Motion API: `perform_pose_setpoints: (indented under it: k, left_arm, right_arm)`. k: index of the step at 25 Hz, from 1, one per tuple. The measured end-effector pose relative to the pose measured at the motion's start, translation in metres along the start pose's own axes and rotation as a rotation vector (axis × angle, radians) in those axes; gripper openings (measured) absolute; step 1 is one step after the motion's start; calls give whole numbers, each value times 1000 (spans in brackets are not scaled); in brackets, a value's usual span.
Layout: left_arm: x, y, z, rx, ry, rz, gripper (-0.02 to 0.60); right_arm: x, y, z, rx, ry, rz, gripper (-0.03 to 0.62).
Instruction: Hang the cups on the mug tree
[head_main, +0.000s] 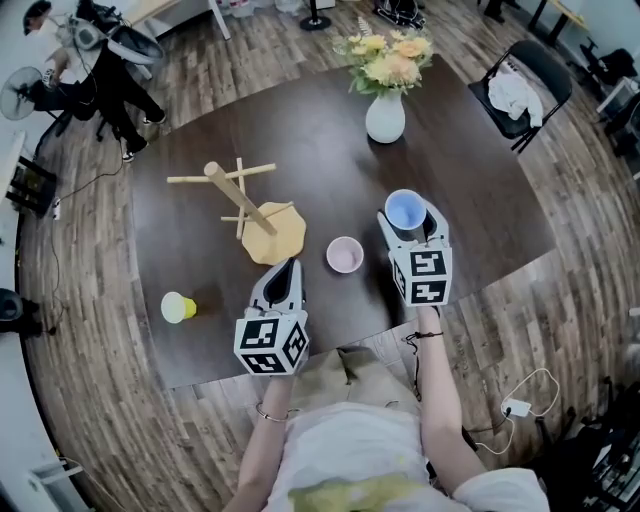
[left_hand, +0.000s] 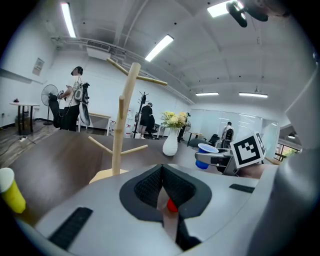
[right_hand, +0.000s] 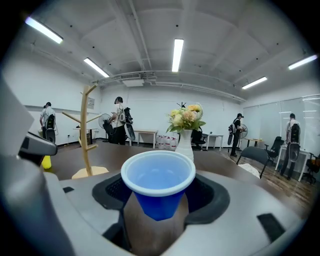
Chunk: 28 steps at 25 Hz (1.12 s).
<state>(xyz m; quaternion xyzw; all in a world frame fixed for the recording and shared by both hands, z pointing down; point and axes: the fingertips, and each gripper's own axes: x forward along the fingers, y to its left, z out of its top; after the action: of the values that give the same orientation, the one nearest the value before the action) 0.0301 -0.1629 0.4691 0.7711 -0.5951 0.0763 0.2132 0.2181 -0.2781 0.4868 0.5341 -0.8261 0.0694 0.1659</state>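
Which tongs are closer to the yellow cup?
Left. The left tongs hover just right of the yellow cup in the head view. The right tongs, holding the blue cup, are much farther right, past the pink cup.

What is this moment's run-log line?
right gripper: holds blue cup | left gripper: shut | mug tree: bare | pink cup, yellow cup: on table

My view from the remote desk: a dark table (head_main: 330, 160) on a wood-plank floor (head_main: 560, 300), a black chair (head_main: 548, 70) beside it, white walls (right_hand: 150, 112), strip lights (right_hand: 177, 55) overhead.
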Motion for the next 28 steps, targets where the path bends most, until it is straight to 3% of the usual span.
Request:
perform_pose_setpoints:
  k: [10, 16, 28]
  left_arm:
    - [-14, 9, 21, -6, -66, 32, 23]
    - [-24, 18, 26, -9, -86, 37, 23]
    - [-45, 48, 36, 8, -77, -44, 23]
  right_arm:
    - [0, 37, 45, -99, -41, 85, 321]
    - [-2, 48, 66, -143, -50, 85, 321]
    - [1, 103, 117, -381, -26, 71, 321]
